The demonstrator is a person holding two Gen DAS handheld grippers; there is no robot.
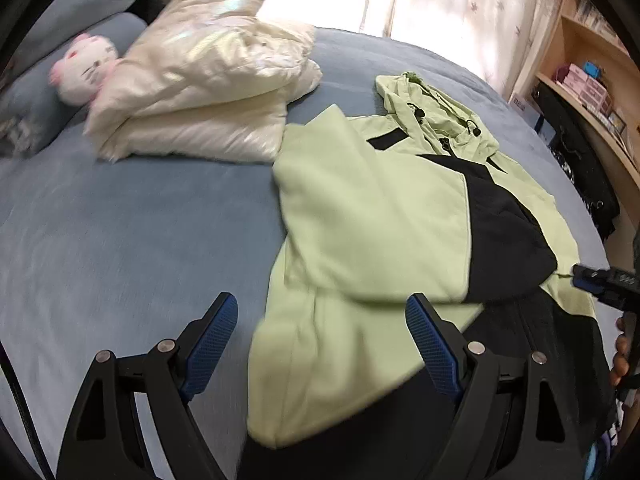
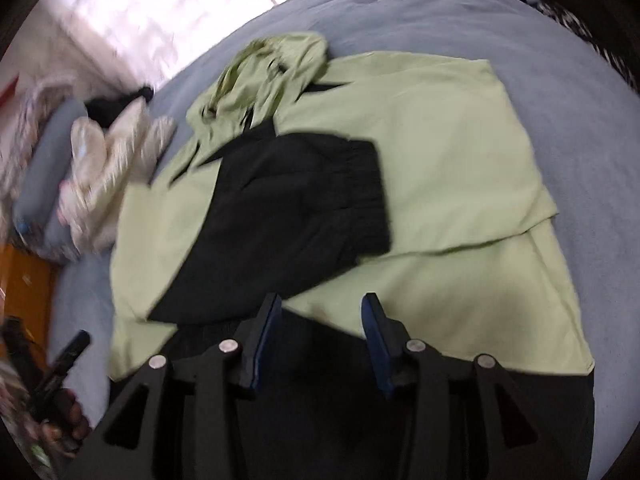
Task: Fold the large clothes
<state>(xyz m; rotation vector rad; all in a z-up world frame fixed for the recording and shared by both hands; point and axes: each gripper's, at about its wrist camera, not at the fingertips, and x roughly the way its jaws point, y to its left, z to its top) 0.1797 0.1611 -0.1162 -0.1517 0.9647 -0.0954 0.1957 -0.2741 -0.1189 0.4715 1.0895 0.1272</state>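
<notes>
Your left hand-held gripper (image 1: 320, 312) has black angular arms, silver round rivets and blue ribbed pads (image 1: 210, 344). Your right hand-held gripper (image 2: 320, 312) looks the same, with blue-edged pads (image 2: 374, 336).

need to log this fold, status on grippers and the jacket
Left gripper open, empty. Right gripper part open, empty. Light green and black hooded jacket sleeves folded in, flat on blue bed. Cream puffer coat alongside, clear.

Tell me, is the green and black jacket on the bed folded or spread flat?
Partly folded. Both sleeves of the jacket lie across its front, but the hood and the black hem are not folded in.
</notes>
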